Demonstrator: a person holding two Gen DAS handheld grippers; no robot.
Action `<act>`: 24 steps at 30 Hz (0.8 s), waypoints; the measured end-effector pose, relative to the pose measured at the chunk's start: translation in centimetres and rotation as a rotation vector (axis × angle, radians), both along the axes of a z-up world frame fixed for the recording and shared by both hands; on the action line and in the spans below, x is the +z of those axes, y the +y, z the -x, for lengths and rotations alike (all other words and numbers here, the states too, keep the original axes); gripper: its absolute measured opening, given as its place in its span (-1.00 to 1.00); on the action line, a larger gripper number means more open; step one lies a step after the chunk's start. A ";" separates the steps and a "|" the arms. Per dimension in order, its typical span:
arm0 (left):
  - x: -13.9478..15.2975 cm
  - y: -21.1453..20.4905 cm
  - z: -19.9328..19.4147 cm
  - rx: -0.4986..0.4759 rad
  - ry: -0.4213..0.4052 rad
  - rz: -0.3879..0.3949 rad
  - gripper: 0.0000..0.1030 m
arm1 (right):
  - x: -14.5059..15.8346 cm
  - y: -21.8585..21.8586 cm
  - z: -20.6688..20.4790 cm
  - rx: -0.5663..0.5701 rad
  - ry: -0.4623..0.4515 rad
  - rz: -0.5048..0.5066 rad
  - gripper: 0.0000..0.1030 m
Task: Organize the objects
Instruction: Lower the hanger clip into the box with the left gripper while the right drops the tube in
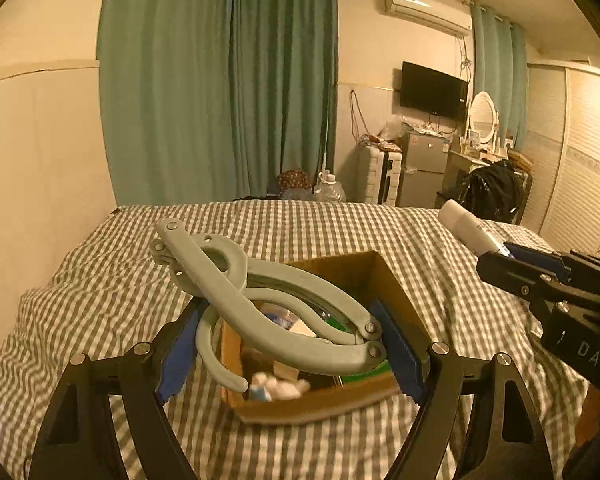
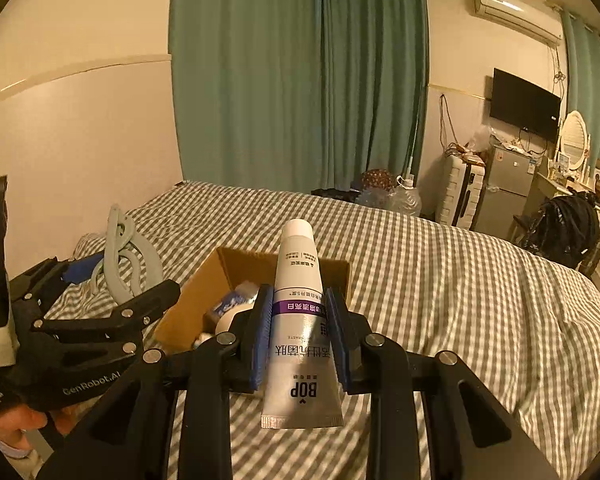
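Mid-task. Left hand-held gripper clamped on grey folding hanger, held over cardboard box on bed. Right hand-held gripper clamped on toothpaste tube, beside box. Several small items already boxed; both held items left to drop in.

Both wrist views face forward — sharing the cardboard box nearby.

One cardboard box on bed. One grey folding hanger. One white toothpaste tube. Two tongs: left tongs, right tongs. Several small items inside box, exact count unclear. Two green curtain sets, one television.
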State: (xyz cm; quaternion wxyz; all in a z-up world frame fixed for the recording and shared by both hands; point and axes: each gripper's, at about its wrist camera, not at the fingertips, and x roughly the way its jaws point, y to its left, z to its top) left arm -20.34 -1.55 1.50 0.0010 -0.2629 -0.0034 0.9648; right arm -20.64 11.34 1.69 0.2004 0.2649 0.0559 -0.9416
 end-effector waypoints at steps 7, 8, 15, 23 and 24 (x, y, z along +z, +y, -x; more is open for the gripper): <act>-2.5 0.6 5.3 -0.024 -0.054 0.047 0.62 | -1.4 -1.1 6.0 0.003 -0.034 0.008 -0.49; -3.0 0.7 6.0 -0.028 -0.063 0.049 0.62 | -2.0 -1.5 6.8 0.006 -0.045 0.010 -0.49; -6.5 1.3 8.5 -0.119 -0.117 0.070 0.62 | -6.5 -3.9 11.0 0.039 -0.112 -0.052 -0.49; -9.0 1.7 9.9 -0.177 -0.199 0.029 0.63 | -10.1 -4.0 13.4 0.050 -0.184 -0.036 -0.49; -9.2 1.9 10.1 -0.177 -0.204 0.038 0.63 | -10.2 -3.8 13.5 0.047 -0.190 -0.032 -0.49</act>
